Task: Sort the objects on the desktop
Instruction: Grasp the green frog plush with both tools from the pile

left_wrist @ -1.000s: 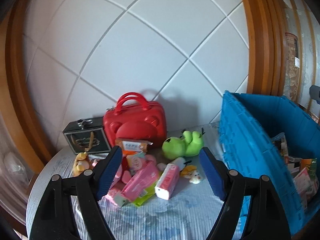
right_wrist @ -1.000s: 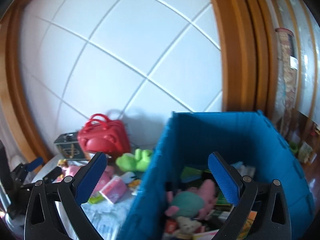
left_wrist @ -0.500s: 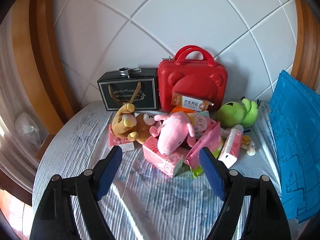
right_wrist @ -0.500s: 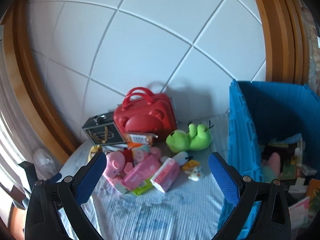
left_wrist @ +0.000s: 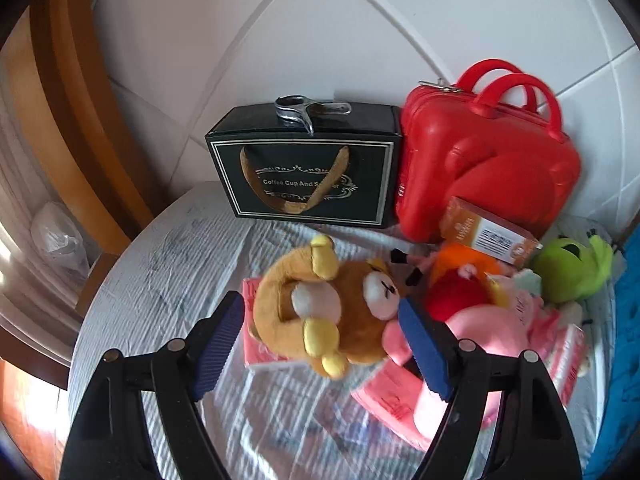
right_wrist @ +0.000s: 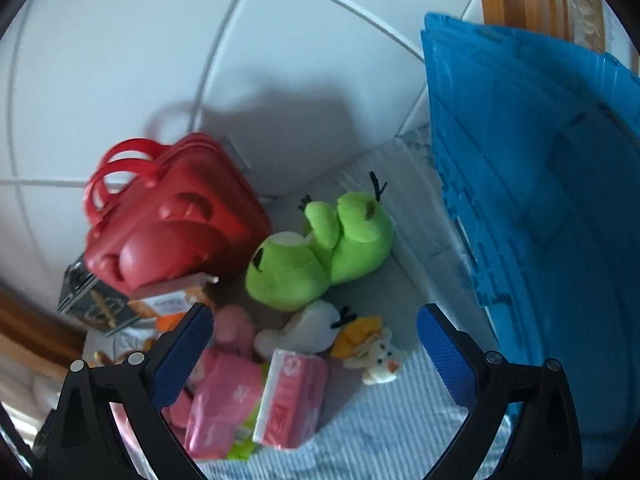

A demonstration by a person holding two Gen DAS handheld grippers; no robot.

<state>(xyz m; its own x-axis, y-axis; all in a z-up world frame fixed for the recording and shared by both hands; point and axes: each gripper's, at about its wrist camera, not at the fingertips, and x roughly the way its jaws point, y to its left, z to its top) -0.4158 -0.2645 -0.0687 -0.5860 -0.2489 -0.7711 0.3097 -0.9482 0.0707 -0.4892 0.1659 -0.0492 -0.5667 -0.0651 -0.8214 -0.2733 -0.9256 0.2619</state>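
A pile of toys and packs lies on the round table. In the left wrist view my left gripper [left_wrist: 322,346] is open, its jaws on either side of a brown plush bear [left_wrist: 332,304], which lies on a pink tissue pack [left_wrist: 258,344]. A pink plush pig [left_wrist: 488,336] lies right of it. In the right wrist view my right gripper [right_wrist: 314,354] is open and empty above a pink-and-white tissue pack [right_wrist: 292,400], a white plush [right_wrist: 308,328] and a small snowman toy [right_wrist: 380,362]. A green plush frog [right_wrist: 320,250] lies beyond.
A red case [left_wrist: 488,160] and a black gift box [left_wrist: 308,172] stand against the tiled wall. A blue crate [right_wrist: 540,200] stands at the table's right side. An orange box [left_wrist: 488,234] leans on the red case. The table edge [left_wrist: 92,300] curves at left.
My left gripper has moved forward and left, down onto the brown bear. My right gripper has swung from the blue crate to the pile and come down close to the tissue pack.
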